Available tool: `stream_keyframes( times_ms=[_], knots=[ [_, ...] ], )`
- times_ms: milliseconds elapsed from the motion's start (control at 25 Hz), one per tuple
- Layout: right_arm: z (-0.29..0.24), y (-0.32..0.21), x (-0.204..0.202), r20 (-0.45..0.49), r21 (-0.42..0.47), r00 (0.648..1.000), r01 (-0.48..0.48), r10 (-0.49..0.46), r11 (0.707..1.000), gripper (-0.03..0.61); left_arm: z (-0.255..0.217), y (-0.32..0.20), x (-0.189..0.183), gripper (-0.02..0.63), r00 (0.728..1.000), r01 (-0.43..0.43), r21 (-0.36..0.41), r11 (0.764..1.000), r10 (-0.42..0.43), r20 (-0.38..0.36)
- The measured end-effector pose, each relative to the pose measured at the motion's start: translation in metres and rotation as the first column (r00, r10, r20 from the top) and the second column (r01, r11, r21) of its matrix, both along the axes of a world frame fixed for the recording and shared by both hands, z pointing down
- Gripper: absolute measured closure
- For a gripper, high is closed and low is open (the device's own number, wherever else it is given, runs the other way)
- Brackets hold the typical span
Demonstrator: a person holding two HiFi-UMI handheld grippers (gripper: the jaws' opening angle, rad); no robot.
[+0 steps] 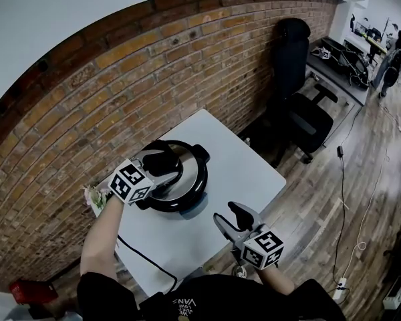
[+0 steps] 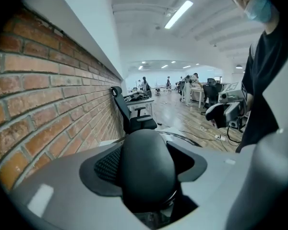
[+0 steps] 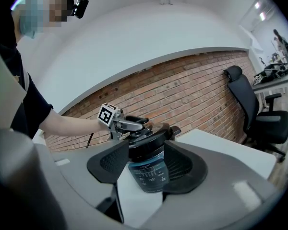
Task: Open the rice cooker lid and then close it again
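One rice cooker (image 1: 196, 179) stands on the left half of a white counter (image 1: 244, 169), a little left of the middle of the head view, with its lid (image 1: 189, 158) lying flat on the pot. It sits closer to the counter's left, wall-side edge than to its right edge. The left gripper (image 1: 159, 162) reaches in from the lower left and hangs over the lid. In the left gripper view, its fingers (image 2: 103, 169) stand wide apart with the black lid knob (image 2: 146, 169) between them. The knob crowds the left finger, while a dark gap shows beside the right one, so they straddle it without clamping.

Right of the cooker the counter is bare out to its far corner and its right corner. A black cable (image 1: 144, 256) crosses the nearer strip to the front edge. The right gripper (image 1: 224, 211) hovers at the lower middle of the head view, over that front edge and well apart from the cooker. Its fingers (image 3: 108, 164) are spread and hold nothing. Its own view shows the cooker's front panel beyond them, out of reach.

A brick wall (image 1: 120, 92) runs close along the counter's left side from lower left to upper right, leaving little room there. A black office chair (image 1: 301, 109) stands past the far corner at upper right. Wooden floor (image 1: 351, 199) lies open along the right of the frame.
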State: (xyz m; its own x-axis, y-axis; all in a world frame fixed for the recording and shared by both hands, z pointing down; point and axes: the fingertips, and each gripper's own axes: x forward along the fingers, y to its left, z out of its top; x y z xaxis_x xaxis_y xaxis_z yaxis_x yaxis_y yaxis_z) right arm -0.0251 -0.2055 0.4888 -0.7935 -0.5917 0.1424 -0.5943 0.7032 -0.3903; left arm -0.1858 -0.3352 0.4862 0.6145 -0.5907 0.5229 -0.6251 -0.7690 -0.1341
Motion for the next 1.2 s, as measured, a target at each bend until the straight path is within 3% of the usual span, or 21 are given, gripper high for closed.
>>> stream_keyframes(
  times_ms=[320, 560, 800, 960, 1200],
  knots=[
    [0.008, 0.000, -0.002, -0.026, -0.026, 0.999, -0.032, 0.031, 0.999, 0.357, -0.001, 0.004, 0.003, 0.321, 0.983, -0.182, 0.002, 0.983, 0.182, -0.003],
    [0.011, -0.001, -0.005, -0.052, -0.028, 0.997, -0.053, 0.051, 0.998, 0.357, -0.001, 0.008, 0.006, 0.321, 0.949, -0.315, 0.000, 0.949, 0.315, -0.005],
    [0.017, -0.002, -0.011, -0.065, -0.044, 0.996, -0.068, 0.065, 0.997, 0.357, -0.001, 0.012, 0.009, 0.322, 0.895, -0.446, -0.010, 0.895, 0.446, -0.004],
    [0.019, -0.001, -0.016, -0.059, -0.055, 0.995, -0.085, 0.082, 0.995, 0.357, -0.002, 0.014, 0.009, 0.321, 0.885, -0.465, -0.003, 0.885, 0.465, -0.010],
    [0.019, -0.002, -0.022, -0.061, -0.055, 0.995, -0.085, 0.082, 0.995, 0.357, -0.004, 0.013, 0.008, 0.325, 0.895, -0.446, 0.002, 0.895, 0.446, -0.019]
  ],
)
